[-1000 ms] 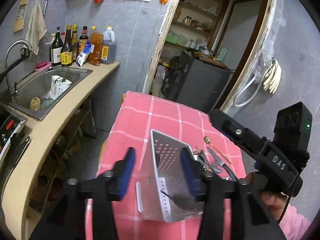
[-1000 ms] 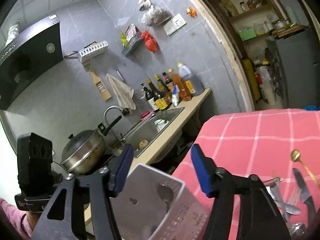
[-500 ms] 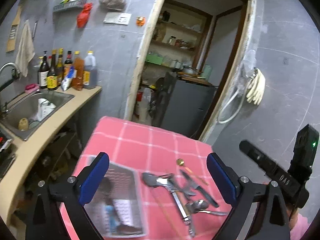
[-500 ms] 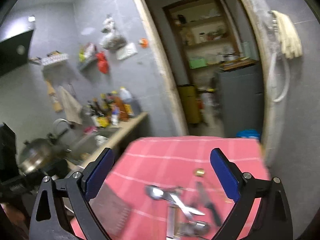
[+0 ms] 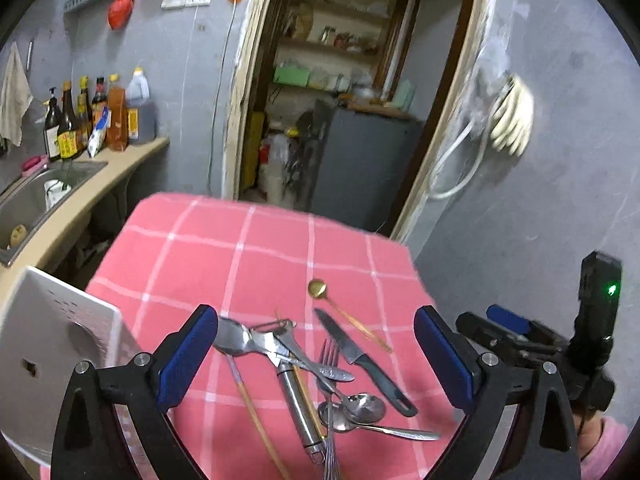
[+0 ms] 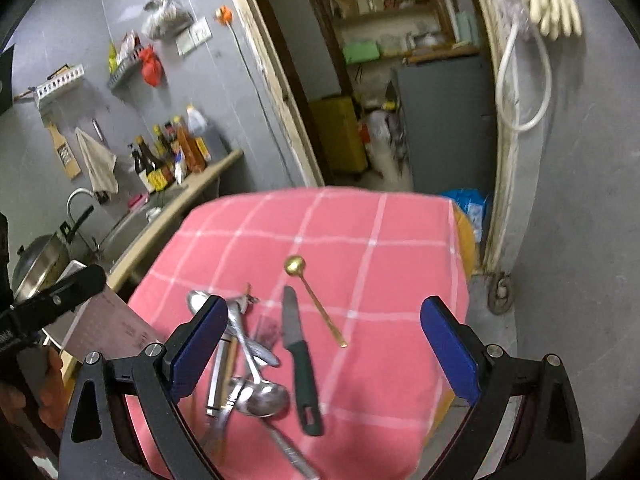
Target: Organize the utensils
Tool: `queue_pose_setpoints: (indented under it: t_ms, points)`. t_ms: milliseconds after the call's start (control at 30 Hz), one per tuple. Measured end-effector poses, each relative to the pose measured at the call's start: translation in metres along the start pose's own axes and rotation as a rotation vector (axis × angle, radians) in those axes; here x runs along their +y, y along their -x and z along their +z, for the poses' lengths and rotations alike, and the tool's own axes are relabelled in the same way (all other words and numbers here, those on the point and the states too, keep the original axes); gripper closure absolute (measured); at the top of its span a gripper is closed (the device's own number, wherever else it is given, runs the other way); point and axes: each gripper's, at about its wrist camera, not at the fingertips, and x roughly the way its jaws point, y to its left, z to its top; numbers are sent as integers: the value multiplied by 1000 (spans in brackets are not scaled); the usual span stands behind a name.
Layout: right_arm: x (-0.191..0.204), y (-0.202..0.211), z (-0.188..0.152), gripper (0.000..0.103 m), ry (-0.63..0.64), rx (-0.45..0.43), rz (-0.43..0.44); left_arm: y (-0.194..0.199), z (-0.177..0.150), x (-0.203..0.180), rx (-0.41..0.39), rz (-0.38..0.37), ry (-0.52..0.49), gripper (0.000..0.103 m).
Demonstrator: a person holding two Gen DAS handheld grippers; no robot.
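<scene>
since a second ago both of my grippers have let go of the white perforated plastic utensil basket (image 5: 60, 344) and swung across to face the cutlery; their jaws have just been opening, and nothing sits between them now. my left gripper (image 5: 316, 356) stands wide, blue pads well apart, hovering over the pile. my right gripper (image 6: 324, 348) is just as wide and equally empty.

that basket now stands at the left edge of the pink checked tablecloth (image 5: 256, 248), apart from the pile. i judge the container is placed and the sorting proper is about to begin, with no utensil yet lifted.

the cutlery lies in a loose, overlapping heap of shiny stainless steel: a large spoon (image 5: 232, 338) with a broad bowl, a four-tined fork (image 5: 329, 364), two smaller spoons (image 5: 360, 408) nested near the front, and a smooth cylindrical steel handle (image 5: 298, 408) lying under the others. a paring knife with a dull grey blade and matte black plastic handle (image 5: 360, 356) lies just beside the heap, clear of most of it. a slim gold-coloured spoon with a small round bowl (image 5: 318, 289) lies further back, touching none of the rest.

the polished steel looks slippery and tangled, so i'd expect the separate knife or gold spoon to be the easier first pick.
</scene>
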Motion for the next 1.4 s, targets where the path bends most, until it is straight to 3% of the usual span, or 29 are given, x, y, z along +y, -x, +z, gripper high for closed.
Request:
queue_pose_setpoints:
  t_ms: [233, 333, 500, 567, 700, 833, 900, 1033, 1100, 1200, 1400]
  points:
    - [-24, -70, 1, 10, 33, 104, 100, -52, -14, 5, 73, 150, 60, 4]
    - [-22, -98, 1, 23, 57, 141, 146, -68, -21, 13, 92, 218, 115, 5]
    - [-5, -140, 2, 46, 110, 208, 196, -91, -28, 33, 148, 310, 211, 23]
    - [4, -156, 3, 52, 130, 235, 218, -98, -31, 43, 164, 327, 267, 25]
    - [17, -180, 7, 56, 171, 268, 241, -108, -33, 61, 171, 342, 382, 25]
    - [28, -196, 13, 63, 214, 287, 240, -119, -33, 67, 169, 356, 424, 27]
    - [33, -202, 15, 70, 232, 295, 235, -124, -35, 70, 181, 353, 443, 39]
    - [39, -207, 18, 75, 270, 305, 233, -128, -37, 77, 173, 343, 488, 56]
    - [41, -207, 19, 86, 285, 310, 233, -129, -37, 79, 169, 325, 495, 72]
    - [40, -209, 21, 98, 284, 322, 240, -128, -35, 79, 148, 300, 498, 81]
    - [33, -204, 20, 100, 261, 324, 272, -123, -28, 78, 110, 247, 491, 94]
